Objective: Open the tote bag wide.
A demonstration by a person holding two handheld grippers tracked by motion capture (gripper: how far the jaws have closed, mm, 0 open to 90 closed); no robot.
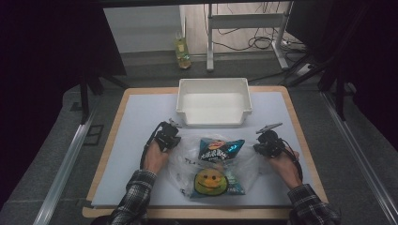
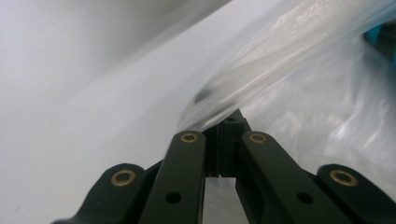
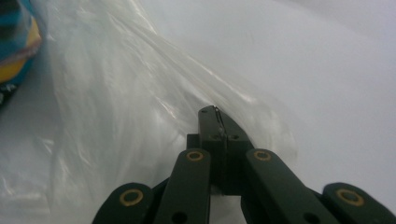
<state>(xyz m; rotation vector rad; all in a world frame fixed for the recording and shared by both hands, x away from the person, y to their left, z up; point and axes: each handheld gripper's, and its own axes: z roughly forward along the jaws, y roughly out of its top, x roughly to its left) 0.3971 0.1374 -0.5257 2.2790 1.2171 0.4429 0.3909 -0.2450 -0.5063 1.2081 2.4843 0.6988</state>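
Down below me, the worktop (image 1: 141, 117) was a wooden board with a pale sheet laid over it. A white bin (image 1: 213, 101) sat at its far edge, in the middle. Behind it I saw a grey floor, the white legs of a stand (image 1: 244, 28) with cables lying around them, and a yellowish bottle (image 1: 182, 51) standing on the floor. Both sides of the room were dark.

A clear plastic bag (image 1: 183, 159) lay on the near half of the worktop, between my two hands. It was thin, shiny and full of wrinkles. Inside it I could see two snack packets. The blue snack packet (image 1: 219, 151) lay farther from me, and the packet with a yellow smiley face (image 1: 210, 183) lay closer.

My left gripper (image 1: 170, 136) was at the bag's left edge. In the left gripper view it (image 2: 229, 126) was squeezed tight on a bunched fold of the plastic. My right gripper (image 1: 266, 146) was at the bag's right edge. In the right gripper view it (image 3: 217, 123) was squeezed tight too, with a thin bit of the bag pinched at its tips.
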